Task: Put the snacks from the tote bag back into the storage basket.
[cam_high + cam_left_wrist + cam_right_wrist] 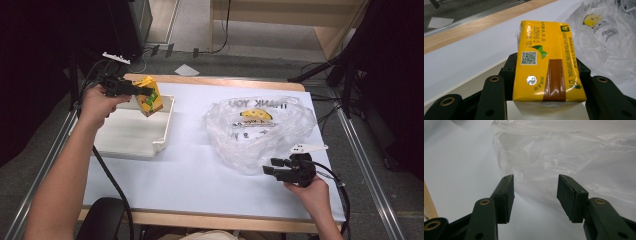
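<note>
- A yellow drink carton (149, 95) is clamped between the jaws of the left gripper (145, 91) and is held above the far corner of the white tray (131, 135).
- The right gripper (270, 167), with its jaws spread and nothing between them, is held well to the right of the tray, just beside the clear plastic bag (257, 127).

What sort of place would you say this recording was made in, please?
Probably a lab or workshop bench set up for recording handling work, not a home. A white-covered table stands on a carpeted floor between metal rails, with dark stands and trailing cables around it, and a person works with a hand-held gripper.
</note>
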The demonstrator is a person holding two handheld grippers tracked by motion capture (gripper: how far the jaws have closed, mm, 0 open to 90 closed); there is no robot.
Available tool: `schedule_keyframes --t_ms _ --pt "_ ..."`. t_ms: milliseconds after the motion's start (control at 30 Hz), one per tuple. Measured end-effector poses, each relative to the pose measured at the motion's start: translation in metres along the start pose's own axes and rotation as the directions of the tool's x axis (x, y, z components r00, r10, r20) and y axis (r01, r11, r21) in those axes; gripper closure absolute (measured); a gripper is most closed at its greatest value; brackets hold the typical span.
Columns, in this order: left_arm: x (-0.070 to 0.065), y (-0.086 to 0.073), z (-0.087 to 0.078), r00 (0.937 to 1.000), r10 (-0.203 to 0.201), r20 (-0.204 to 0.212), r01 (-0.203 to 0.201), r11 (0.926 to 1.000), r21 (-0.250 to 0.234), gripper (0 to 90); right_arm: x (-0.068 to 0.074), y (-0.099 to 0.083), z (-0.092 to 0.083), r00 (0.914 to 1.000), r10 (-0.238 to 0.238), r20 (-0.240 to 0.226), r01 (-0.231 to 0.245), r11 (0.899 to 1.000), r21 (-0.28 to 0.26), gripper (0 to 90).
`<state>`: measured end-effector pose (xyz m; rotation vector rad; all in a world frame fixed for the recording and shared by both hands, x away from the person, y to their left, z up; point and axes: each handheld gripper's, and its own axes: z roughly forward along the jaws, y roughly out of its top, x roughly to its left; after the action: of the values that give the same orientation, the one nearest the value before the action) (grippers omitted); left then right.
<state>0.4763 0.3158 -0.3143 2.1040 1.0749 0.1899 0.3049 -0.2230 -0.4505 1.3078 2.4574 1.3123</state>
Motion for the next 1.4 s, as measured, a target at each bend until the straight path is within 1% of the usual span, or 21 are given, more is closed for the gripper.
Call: schedule_keyframes --t_ms 167,267,433,533,633,767,833,933,967,1000,1067,1100,1133,1233,1300,1400 --pt "0.005 -0.006 0.012 1.0000 -0.008 -0.003 0.008 0.9999 0.008 52.8 -0.001 0.000 -0.001 1.0000 -0.002 0.002 0.002 1.000 0.000 49.0" --pt "0.007 -0.009 0.020 0.9999 -0.005 -0.011 0.005 0.9997 0.023 52.7 0.000 0.000 -0.001 1.0000 -0.002 0.001 0.002 1.000 0.000 49.0" --pt "0.009 -0.014 0.030 0.9998 -0.017 -0.010 0.017 0.9995 0.026 52.8 -0.001 0.000 -0.001 1.0000 -0.003 0.002 0.003 1.000 0.000 49.0" --pt "0.009 -0.018 0.036 0.9997 -0.010 -0.020 0.011 0.9994 0.032 52.7 0.000 0.000 0.000 1.0000 0.000 0.002 0.000 1.000 0.000 49.0" --pt "0.011 -0.020 0.041 0.9995 -0.017 -0.026 0.018 0.9989 0.042 52.7 0.000 0.000 -0.001 1.0000 -0.004 0.002 0.004 1.000 -0.001 49.0" --pt "0.014 -0.023 0.047 0.9990 -0.027 -0.036 0.029 0.9988 0.040 52.7 -0.001 0.000 0.000 1.0000 -0.002 0.001 0.002 1.000 0.001 49.0" --pt "0.015 -0.025 0.051 0.9990 -0.025 -0.038 0.026 0.9986 0.045 52.7 0.000 0.000 0.000 1.0000 -0.001 0.000 0.001 1.000 0.001 49.0" --pt "0.013 -0.028 0.057 0.9992 -0.004 -0.040 0.006 0.9989 0.047 52.7 -0.001 0.000 0.000 1.0000 -0.002 0.001 0.002 1.000 0.002 49.0" --pt "0.013 -0.028 0.059 0.9991 -0.010 -0.040 0.012 0.9987 0.049 52.7 0.000 0.000 0.000 1.0000 -0.002 0.002 0.002 1.000 0.001 49.0" --pt "0.013 -0.028 0.060 0.9992 -0.006 -0.039 0.008 0.9985 0.055 52.7 -0.001 0.000 0.000 1.0000 -0.002 0.002 0.002 1.000 0.001 49.0" --pt "0.011 -0.028 0.063 0.9982 0.012 -0.058 -0.008 0.9980 0.063 52.7 -0.001 0.000 0.000 1.0000 -0.003 0.001 0.003 1.000 0.002 49.0" --pt "0.011 -0.027 0.064 0.9978 0.013 -0.064 -0.009 0.9977 0.067 52.6 -0.001 0.000 0.000 1.0000 -0.002 0.000 0.002 1.000 0.003 49.0" --pt "0.011 -0.027 0.064 0.9976 0.010 -0.068 -0.006 0.9980 0.063 52.6 -0.001 0.000 0.000 1.0000 -0.002 0.000 0.002 1.000 0.003 49.0" --pt "0.012 -0.029 0.066 0.9981 -0.001 -0.062 0.004 0.9990 0.044 52.6 0.000 0.000 0.000 1.0000 -0.002 0.000 0.002 1.000 0.001 49.0" --pt "0.012 -0.030 0.069 0.9977 0.004 -0.067 0.000 0.9988 0.049 52.5 0.000 0.000 0.000 1.0000 -0.002 0.001 0.002 1.000 0.003 49.1" --pt "0.011 -0.031 0.071 0.9982 0.004 -0.060 -0.002 0.9994 0.033 52.4 0.000 0.000 0.000 1.0000 -0.003 0.000 0.003 1.000 0.003 49.1"
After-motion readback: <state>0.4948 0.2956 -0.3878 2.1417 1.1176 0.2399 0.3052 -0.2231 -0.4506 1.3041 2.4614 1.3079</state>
